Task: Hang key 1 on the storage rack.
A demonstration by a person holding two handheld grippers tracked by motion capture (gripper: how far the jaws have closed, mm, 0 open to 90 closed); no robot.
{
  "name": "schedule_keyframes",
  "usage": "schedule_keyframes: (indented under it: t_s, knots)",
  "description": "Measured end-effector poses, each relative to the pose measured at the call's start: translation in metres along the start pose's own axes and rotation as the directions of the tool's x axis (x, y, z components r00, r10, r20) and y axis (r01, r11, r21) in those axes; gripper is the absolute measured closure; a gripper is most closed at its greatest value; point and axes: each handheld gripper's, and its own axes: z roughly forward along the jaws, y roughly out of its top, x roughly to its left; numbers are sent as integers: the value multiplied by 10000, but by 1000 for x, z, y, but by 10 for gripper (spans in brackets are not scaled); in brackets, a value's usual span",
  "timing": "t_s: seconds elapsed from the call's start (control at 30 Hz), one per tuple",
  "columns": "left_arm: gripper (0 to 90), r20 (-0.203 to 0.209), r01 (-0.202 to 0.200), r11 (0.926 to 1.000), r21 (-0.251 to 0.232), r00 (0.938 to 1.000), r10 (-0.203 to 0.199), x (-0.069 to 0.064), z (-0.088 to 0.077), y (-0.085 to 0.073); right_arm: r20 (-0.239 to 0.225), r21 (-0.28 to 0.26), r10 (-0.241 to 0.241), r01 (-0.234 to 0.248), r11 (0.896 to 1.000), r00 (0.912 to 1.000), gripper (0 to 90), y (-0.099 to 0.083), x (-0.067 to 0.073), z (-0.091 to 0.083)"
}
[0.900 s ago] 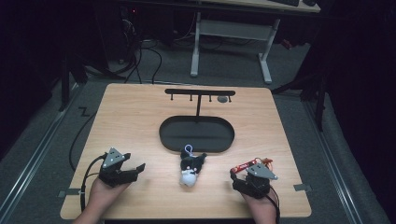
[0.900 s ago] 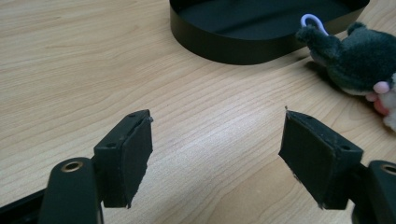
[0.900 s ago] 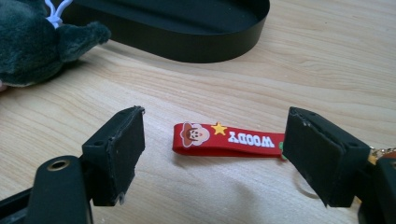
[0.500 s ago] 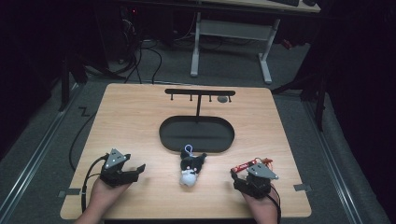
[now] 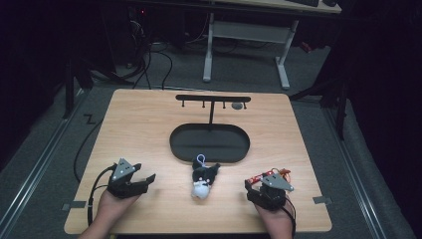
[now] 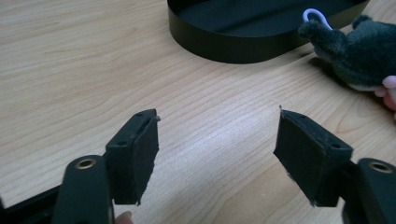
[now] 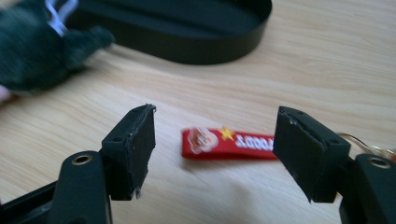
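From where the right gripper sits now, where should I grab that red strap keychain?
Take the red strap across its narrow width near the middle, coming straight down from above. It lies flat on the table between the open right gripper jaws, lengthwise across them, so turn the wrist a quarter first. The metal ring end looks harder to pinch.

Small dark-grey and white plush toy keychain (image 5: 203, 179) lies on its side on the wooden surface (image 5: 149, 134), its white loop (image 5: 201, 159) pointing at the near rim of the black oval tray (image 5: 209, 143), just beside it. Red fabric strap keychain (image 7: 229, 143) with a yellow star and white lettering lies flat to the right, metal ring at its far end
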Motion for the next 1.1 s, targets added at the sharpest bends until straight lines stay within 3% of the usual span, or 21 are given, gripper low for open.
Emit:
schedule_keyframes:
  t_s: [0.13, 0.27, 0.33, 0.37, 0.43, 0.5, 0.67, 0.77, 0.9, 1.1]
  knots:
    - [266, 0, -381, 9993, 57, 9993, 381, -3, 3, 1, -156, -260, 332, -336, 9991, 9993, 329, 3, 1, 0]
    - [264, 143, -723, 9974, 70, 9973, 722, -5, 3, 3, 324, 674, -57, 35, 9977, 9995, 332, 7, 3, 2]
    - [264, 149, -793, 9968, 117, 9968, 791, -6, 3, 4, 418, 837, -105, 70, 9965, 9991, 332, 8, 2, 1]
    - [265, 146, -872, 9961, 145, 9961, 870, -7, 3, 5, 634, 1159, -356, 280, 9929, 9974, 333, 11, 2, -1]
    - [266, 166, -890, 9959, 159, 9959, 888, -8, 4, 5, 680, 1330, -517, 423, 9902, 9963, 342, 13, 3, -2]
    - [265, 305, -1161, 9931, 184, 9928, 1155, -12, 4, 6, 845, 1587, -868, 726, 9846, 9926, 357, 17, 3, -7]
    - [265, 361, -1377, 9905, 2, 9898, 1376, -14, 3, 7, 873, 1891, -904, 726, 9793, 9921, 327, 25, 3, -8]
    - [259, 340, -1407, 9900, -49, 9895, 1408, -14, 3, 7, 786, 2031, -906, 730, 9764, 9928, 324, 28, 7, -8]
    - [259, 387, -1349, 9908, -80, 9901, 1351, -14, 5, 7, 258, 2444, -766, 680, 9673, 9967, 321, 31, 11, -6]
    - [260, 346, -1517, 9884, 121, 9879, 1512, -18, 8, 5, -300, 3358, -854, 905, 9376, 9959, 314, 38, 15, 0]
